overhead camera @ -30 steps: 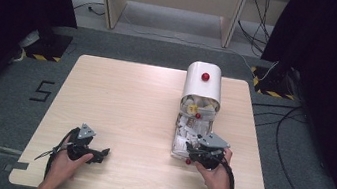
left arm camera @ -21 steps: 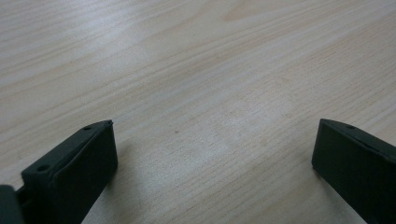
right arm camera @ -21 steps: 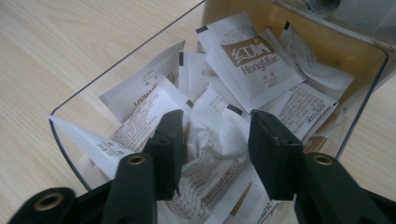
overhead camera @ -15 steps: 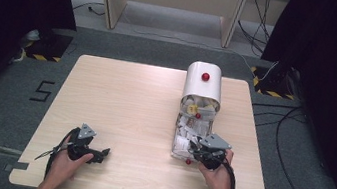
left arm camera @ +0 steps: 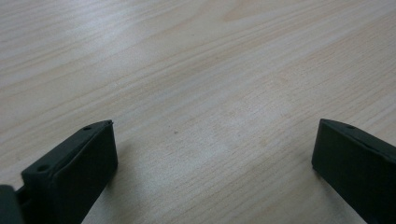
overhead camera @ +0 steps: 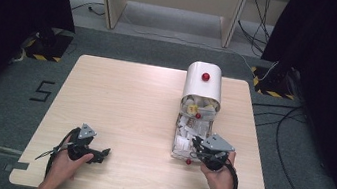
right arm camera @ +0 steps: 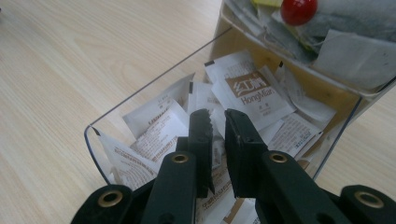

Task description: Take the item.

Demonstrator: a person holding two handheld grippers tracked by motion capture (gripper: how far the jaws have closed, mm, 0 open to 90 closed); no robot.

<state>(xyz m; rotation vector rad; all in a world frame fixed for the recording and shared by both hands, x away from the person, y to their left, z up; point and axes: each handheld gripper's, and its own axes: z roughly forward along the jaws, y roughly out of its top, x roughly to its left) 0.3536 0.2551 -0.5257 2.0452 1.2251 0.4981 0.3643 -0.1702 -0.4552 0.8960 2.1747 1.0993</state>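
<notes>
White paper sachets [right arm camera: 247,93] lie heaped in the clear plastic tray [right arm camera: 154,74] at the mouth of the white dome-topped dispenser [overhead camera: 203,82], on the right half of the pale wooden counter [overhead camera: 125,98]. The right gripper [right arm camera: 215,122] hangs over the heap, its jaws nearly pressed together with just a slit between; whether a sachet edge sits in there, I cannot tell. Risk: packets overlap, so it may lift two, or snag the tray wall. The left gripper [left arm camera: 212,135] rests spread wide on bare counter, well apart.
</notes>
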